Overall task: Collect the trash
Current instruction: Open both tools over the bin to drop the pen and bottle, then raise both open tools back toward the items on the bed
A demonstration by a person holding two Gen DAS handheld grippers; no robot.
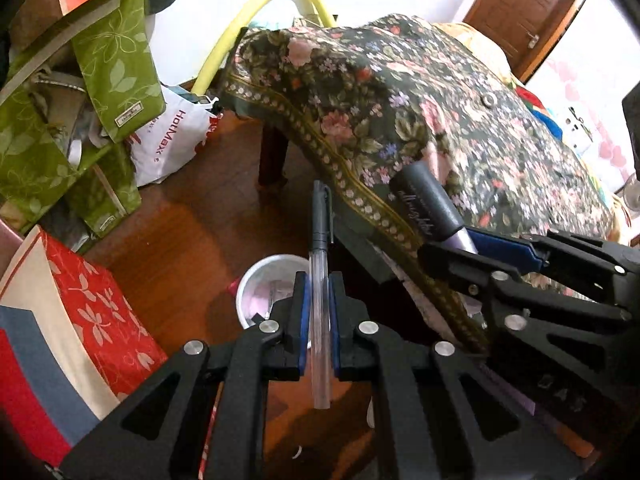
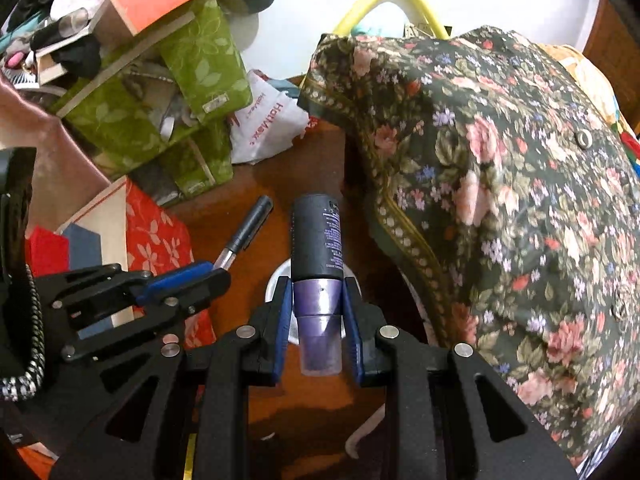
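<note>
A flowered cloth (image 1: 420,120) covers the bed and hangs over its near edge to the wood floor (image 1: 180,216). Green bags (image 1: 116,64) and a red box (image 1: 100,312) crowd the floor's far and left sides. On the floor just beside the bed's edge stands a small white bin (image 1: 260,280), mostly hidden beneath both grippers, with scraps already inside.

The right gripper (image 2: 318,312) is clamped on a tube (image 2: 318,240), its pads pressing the purple end while the dark body juts forward over the bin. The left gripper (image 1: 319,304) is closed tight on a pen (image 1: 320,248), gripping the clear barrel, black cap pointing away.

The bin's mouth looks narrow for two long items at once. Released from this angle, the pen could strike the rim and roll across the floor, or the tube could tip the light bin over. The two grippers sit near each other, so crowding in together risks a knock.

The tube looks smooth and rigid, printed with small text; the pen is thin and slippery.
</note>
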